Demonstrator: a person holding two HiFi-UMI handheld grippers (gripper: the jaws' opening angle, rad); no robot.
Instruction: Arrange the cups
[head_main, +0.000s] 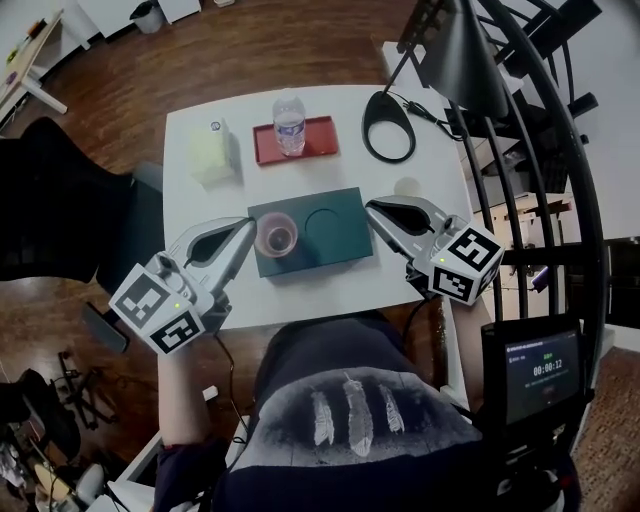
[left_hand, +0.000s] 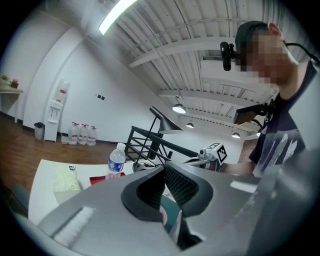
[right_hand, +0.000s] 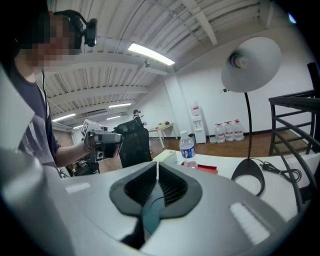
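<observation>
the pink cup (head_main: 277, 236) sits upright in the left round recess of the dark green tray (head_main: 340, 255), and the right recess (head_main: 325, 222) beside it is bare. i'd guess the recesses are there to fix where each cup goes, so one place looks filled and one is waiting. i can find no second cup on the white table (head_main: 420, 260).

the left gripper (head_main: 248, 232) lies low and nearly level, its tip right at the cup's left rim. its jaws are pressed together, and i cannot tell whether the tip actually touches the cup. the right gripper (head_main: 372, 210) rests at the tray's right edge, jaws also together with nothing between them. both look parked at the tray rather than carrying anything.

the head view gives the layout: a water bottle (head_main: 289, 122) standing on a small red tray (head_main: 322, 140) at the back, a pale tissue pack (head_main: 213, 155) to its left and the lamp base (head_main: 388, 125) to its right.

the left gripper view shows what the head view can't. its pads meet, and a sliver of pink and green shows below them, so the cup is under the tips and not gripped. the right gripper view shows only green tray through the gap below its closed pads, plus the lamp's shade (right_hand: 250, 60) overhead.
</observation>
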